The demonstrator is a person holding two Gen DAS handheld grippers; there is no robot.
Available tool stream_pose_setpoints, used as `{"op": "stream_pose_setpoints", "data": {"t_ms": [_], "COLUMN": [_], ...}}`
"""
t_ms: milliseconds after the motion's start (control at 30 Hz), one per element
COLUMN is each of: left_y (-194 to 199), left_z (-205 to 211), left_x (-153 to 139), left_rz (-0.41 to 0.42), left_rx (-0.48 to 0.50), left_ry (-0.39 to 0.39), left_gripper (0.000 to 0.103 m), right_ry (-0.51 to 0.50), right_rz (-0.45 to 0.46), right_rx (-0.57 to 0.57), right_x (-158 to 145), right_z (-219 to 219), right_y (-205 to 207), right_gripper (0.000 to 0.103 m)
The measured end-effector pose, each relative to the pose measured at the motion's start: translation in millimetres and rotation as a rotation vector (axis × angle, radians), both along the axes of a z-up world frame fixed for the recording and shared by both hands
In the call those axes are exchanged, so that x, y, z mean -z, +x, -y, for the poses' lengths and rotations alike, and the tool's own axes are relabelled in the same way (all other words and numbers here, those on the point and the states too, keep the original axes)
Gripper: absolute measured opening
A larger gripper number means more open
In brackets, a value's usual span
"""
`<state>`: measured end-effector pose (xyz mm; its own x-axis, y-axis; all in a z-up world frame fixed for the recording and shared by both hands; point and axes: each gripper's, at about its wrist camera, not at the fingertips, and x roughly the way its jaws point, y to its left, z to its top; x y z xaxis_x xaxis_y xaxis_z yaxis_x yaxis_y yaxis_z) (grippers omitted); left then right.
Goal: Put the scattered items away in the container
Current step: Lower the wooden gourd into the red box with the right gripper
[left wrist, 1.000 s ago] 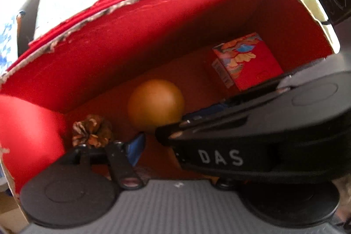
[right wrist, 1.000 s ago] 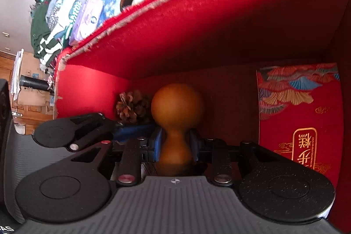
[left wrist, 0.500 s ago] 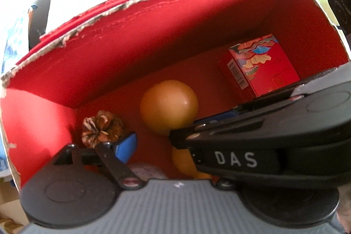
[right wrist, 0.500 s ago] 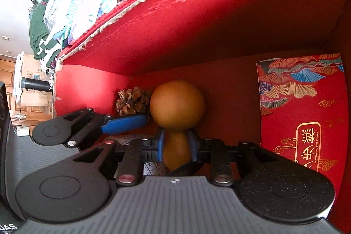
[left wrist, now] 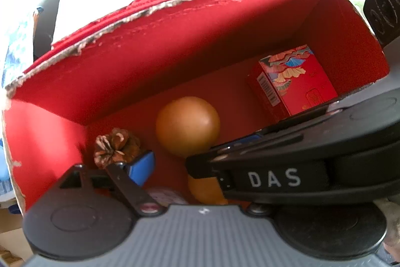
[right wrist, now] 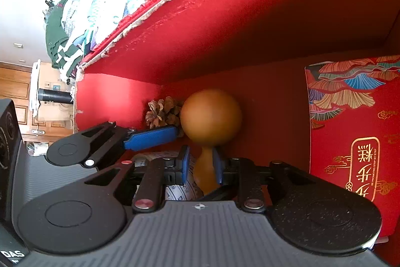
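The right gripper [right wrist: 201,167] is pinching the gourd [right wrist: 210,116] by its neck inside the red box [right wrist: 225,29]; the left gripper [left wrist: 175,167] is spreading wide, seemingly empty. Released abruptly, the gourd could roll.

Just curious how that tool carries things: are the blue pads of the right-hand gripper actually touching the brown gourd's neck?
Touching. The right wrist view shows both blue pads pressed against the narrow neck of the gourd, no gap visible.
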<state>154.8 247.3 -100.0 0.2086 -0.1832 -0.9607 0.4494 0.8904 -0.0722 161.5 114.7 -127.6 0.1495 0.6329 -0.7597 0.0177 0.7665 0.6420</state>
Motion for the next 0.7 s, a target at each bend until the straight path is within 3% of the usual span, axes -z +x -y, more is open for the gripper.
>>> {"op": "stream_pose_setpoints", "data": {"t_ms": [600, 700], "left_y": [5.5, 21.2], "left_z": [-19.4, 7.1], "left_x": [-5.0, -9.6], "left_rz": [0.021, 0.006], "left_rx": [-0.073, -0.098], "left_ry": [0.013, 0.008], "left_gripper": [0.098, 0.098], "right_ry": [-0.016, -0.024], "right_rz": [0.063, 0.076], "right_rx": [0.044, 0.054], "right_x": [-4.3, -4.7], "right_z": [-4.6, -4.4], "right_y": [-1.1, -1.5], "right_gripper": [0.025, 0.025]}}
